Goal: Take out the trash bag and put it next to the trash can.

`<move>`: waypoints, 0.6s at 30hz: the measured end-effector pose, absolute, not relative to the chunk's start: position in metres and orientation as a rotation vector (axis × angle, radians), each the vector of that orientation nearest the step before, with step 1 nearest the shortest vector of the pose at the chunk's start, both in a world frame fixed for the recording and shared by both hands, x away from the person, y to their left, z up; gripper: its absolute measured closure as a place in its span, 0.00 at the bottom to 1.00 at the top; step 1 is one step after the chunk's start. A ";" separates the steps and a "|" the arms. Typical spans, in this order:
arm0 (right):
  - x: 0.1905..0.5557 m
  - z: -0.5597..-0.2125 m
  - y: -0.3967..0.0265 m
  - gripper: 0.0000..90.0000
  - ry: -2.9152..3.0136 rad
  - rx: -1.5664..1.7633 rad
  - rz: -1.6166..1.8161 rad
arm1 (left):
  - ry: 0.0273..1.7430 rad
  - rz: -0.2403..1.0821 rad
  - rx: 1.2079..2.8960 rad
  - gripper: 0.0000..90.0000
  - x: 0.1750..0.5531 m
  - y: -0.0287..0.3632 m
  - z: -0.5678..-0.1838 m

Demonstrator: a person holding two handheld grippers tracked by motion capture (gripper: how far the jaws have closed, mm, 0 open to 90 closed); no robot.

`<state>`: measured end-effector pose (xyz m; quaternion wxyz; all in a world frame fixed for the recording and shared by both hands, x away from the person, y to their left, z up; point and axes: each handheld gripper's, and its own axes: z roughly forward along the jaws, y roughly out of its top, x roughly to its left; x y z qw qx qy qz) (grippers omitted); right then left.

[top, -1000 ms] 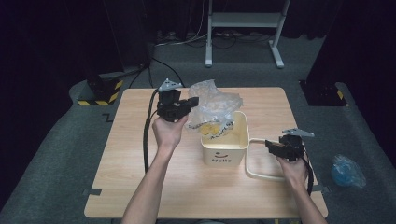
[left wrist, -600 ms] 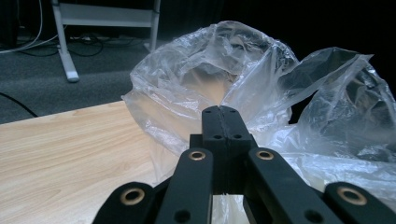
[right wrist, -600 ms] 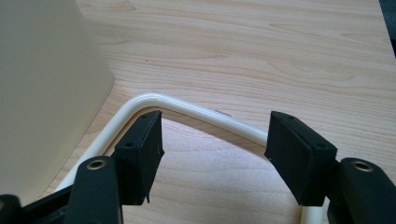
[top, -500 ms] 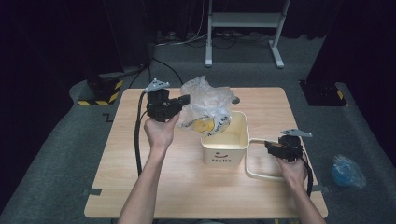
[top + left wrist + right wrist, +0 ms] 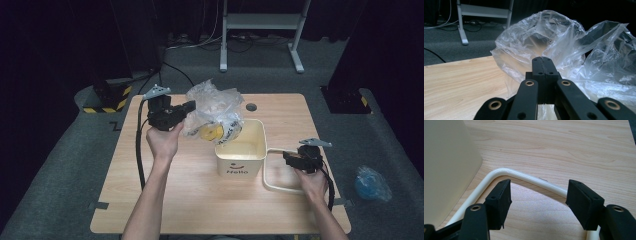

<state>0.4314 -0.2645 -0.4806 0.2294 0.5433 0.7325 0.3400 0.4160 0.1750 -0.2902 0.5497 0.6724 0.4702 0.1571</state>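
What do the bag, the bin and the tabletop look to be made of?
Bag: thin clear plastic film, crinkled and glossy, see-through. Bin: probably moulded plastic, cream, smooth, with a glossy handle. Table: light wood grain, matte; solid or laminate, I cannot tell.

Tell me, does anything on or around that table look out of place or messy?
The cream bin stands upright but bare, its handle folded down flat on the table. Its clear plastic bag hangs crumpled beside it, pinched by the left gripper. A blue bundle lies on the floor, off the table.
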 end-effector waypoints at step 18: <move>0.433 -0.482 -0.269 0.40 2.001 1.495 0.916 | 1.169 0.404 1.577 1.00 0.411 0.201 -0.299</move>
